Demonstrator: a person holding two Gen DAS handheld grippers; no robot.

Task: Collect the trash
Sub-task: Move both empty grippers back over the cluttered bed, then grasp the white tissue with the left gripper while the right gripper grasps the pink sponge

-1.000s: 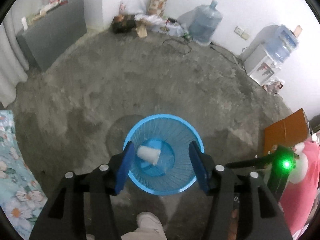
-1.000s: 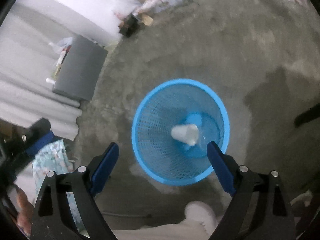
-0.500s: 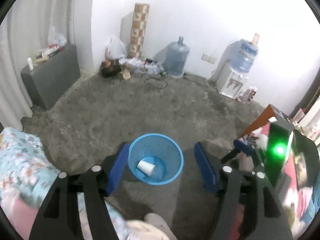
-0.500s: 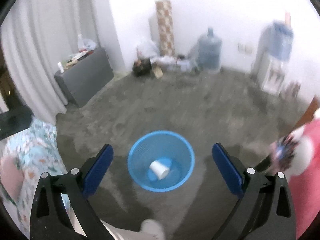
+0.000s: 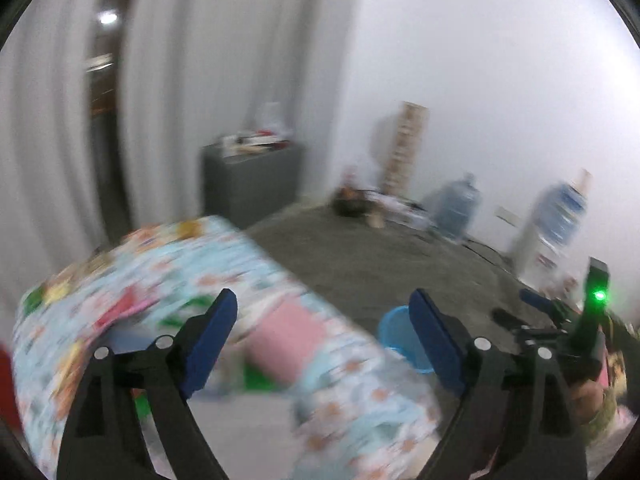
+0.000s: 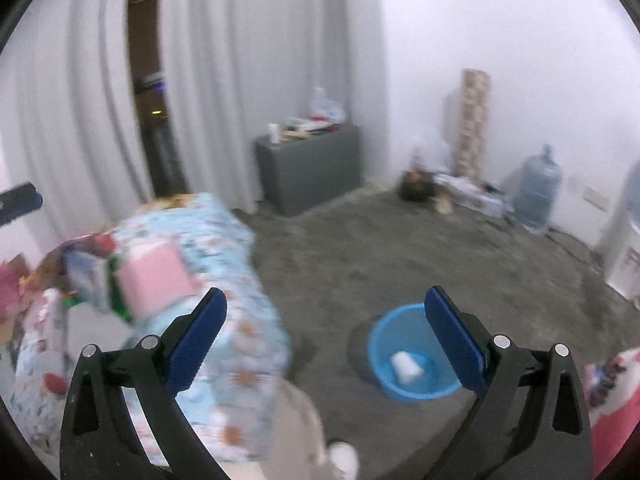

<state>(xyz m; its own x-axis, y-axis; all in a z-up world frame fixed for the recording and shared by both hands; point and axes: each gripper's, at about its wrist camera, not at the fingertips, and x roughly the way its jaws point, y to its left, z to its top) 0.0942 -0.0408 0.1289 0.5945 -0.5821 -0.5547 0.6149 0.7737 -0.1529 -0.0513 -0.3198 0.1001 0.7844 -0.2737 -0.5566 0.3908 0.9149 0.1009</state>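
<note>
A blue mesh trash basket (image 6: 412, 360) stands on the grey floor with a white cup (image 6: 404, 366) lying inside it. In the left wrist view only part of the basket (image 5: 396, 336) shows, behind a table corner. My right gripper (image 6: 324, 340) is open and empty, raised above the floor left of the basket. My left gripper (image 5: 320, 340) is open and empty above a table with a floral cloth (image 5: 192, 256). A pink box (image 6: 154, 280) and other blurred items lie on that cloth.
A grey cabinet (image 6: 312, 164) stands by white curtains (image 6: 224, 80). A patterned column (image 6: 472, 120), water bottles (image 6: 536, 192) and clutter line the far wall. A water dispenser (image 5: 552, 232) stands at right. My shoe (image 6: 344, 460) is below.
Both grippers have lifted away from the basket and swung up and to the left. The floral table has come into view. Both stay open and empty.
</note>
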